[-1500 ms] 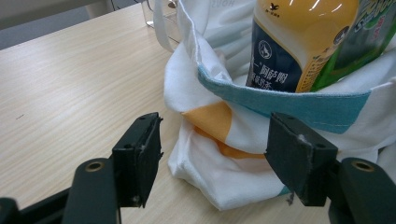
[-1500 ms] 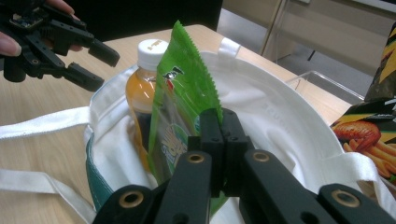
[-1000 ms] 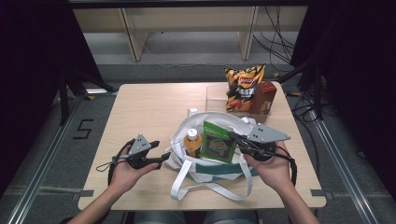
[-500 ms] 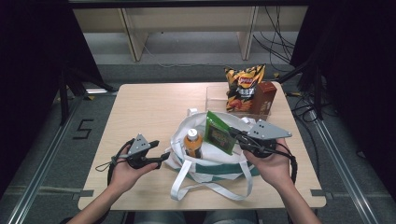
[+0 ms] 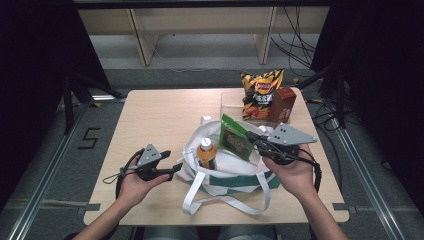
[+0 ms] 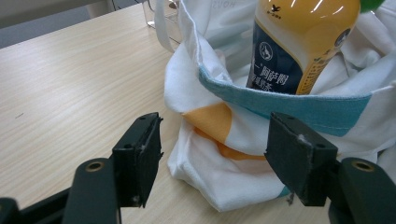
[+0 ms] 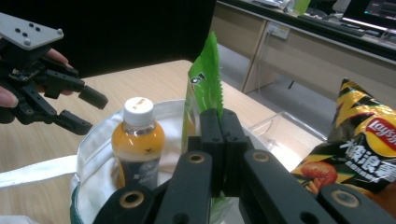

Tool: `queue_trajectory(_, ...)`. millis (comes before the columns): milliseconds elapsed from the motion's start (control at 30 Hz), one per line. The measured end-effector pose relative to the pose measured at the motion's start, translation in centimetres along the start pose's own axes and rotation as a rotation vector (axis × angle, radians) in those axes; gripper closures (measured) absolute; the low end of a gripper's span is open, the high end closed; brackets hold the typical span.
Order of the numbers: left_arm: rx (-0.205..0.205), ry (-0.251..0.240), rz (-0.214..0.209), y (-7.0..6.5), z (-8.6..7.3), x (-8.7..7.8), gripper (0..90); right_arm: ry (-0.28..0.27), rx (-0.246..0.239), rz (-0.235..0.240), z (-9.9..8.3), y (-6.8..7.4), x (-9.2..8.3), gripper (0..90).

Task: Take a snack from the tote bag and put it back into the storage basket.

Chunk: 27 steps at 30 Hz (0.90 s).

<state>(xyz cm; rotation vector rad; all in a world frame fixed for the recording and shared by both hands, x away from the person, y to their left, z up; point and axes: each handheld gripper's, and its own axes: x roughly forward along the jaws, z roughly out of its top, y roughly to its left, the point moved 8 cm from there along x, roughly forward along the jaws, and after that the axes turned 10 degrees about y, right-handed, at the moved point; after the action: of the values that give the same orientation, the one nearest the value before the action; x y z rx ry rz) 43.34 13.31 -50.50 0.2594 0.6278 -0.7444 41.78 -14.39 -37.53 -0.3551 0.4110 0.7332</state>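
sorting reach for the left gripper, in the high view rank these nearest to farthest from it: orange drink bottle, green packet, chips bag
1. Orange drink bottle: upright in the tote bag, just right of the left gripper.
2. Green packet: farther right, over the bag, clamped by the right gripper.
3. Chips bag: standing at the table's far right.

- The left gripper (image 5: pixel 175 167) is black, with a grey three-cornered plate (image 5: pixel 148 155) on top dotted with small holes.
- A black cable (image 5: pixel 120 176) loops from its near end.
- Its two jaws are blocky black pads with scuffed, chipped edges; brass-ringed pivot holes (image 6: pixel 95 165) sit in the arms.
- The right gripper (image 5: pixel 249 134) carries a larger grey plate (image 5: pixel 291 134); a black cable (image 5: pixel 316 171) trails at its right.
- Both forearms are bare, no sleeves visible.
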Motion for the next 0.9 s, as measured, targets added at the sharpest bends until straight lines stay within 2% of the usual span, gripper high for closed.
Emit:
queue_trajectory(67, -0.005, -0.001, 0.0, 0.1, 0.0, 0.0, 35.1, 0.003, 0.018, 0.019, 0.1, 0.0, -0.3, 90.0)
queue_trajectory(100, -0.005, -0.003, 0.001, 0.0, 0.1, 0.0, 35.1, -0.001, 0.038, 0.005, 0.2, -0.1, -0.6, 90.0)
queue_trajectory(133, -0.004, -0.007, -0.001, -0.1, 0.1, -0.1, 35.1, -0.001, 0.038, 0.005, 0.2, -0.1, -0.6, 90.0)
queue_trajectory(167, 0.0, -0.007, -0.001, -0.1, 0.1, -0.1, 35.1, -0.014, 0.02, 0.005, 0.4, -0.2, -0.8, 90.0)
queue_trajectory(267, 0.007, -0.002, 0.005, 0.0, 0.1, -0.1, 35.1, -0.015, 0.022, 0.009, 0.7, -0.4, -1.2, 90.0)
queue_trajectory(433, 0.005, -0.004, 0.005, 0.0, 0.1, -0.1, 35.1, -0.048, -0.007, -0.038, 1.5, -1.2, -1.8, 90.0)
queue_trajectory(500, -0.001, -0.005, 0.0, 0.0, 0.1, -0.1, 35.1, -0.052, 0.01, -0.037, 1.7, -1.3, -2.1, 90.0)
queue_trajectory(667, -0.001, -0.006, 0.003, 0.1, 0.1, -0.1, 35.1, -0.065, 0.017, -0.042, 2.4, -1.6, -2.6, 90.0)
queue_trajectory(700, -0.023, -0.006, -0.004, 0.0, 0.0, -0.1, 35.1, -0.086, -0.014, -0.059, 2.7, -1.9, -2.6, 90.0)
queue_trajectory(733, -0.023, -0.006, -0.004, 0.0, 0.0, -0.1, 35.1, -0.086, -0.014, -0.059, 2.7, -1.9, -2.6, 90.0)
queue_trajectory(800, -0.021, -0.006, -0.004, 0.0, 0.0, -0.1, 35.1, -0.091, -0.009, -0.061, 2.9, -1.9, -2.7, 90.0)
queue_trajectory(833, 0.005, -0.004, 0.002, 0.1, 0.1, -0.1, 35.1, -0.094, -0.007, -0.063, 3.1, -2.1, -2.9, 90.0)
queue_trajectory(900, 0.004, -0.004, 0.002, 0.1, 0.1, -0.1, 35.1, -0.101, -0.006, -0.073, 3.3, -2.3, -3.0, 90.0)
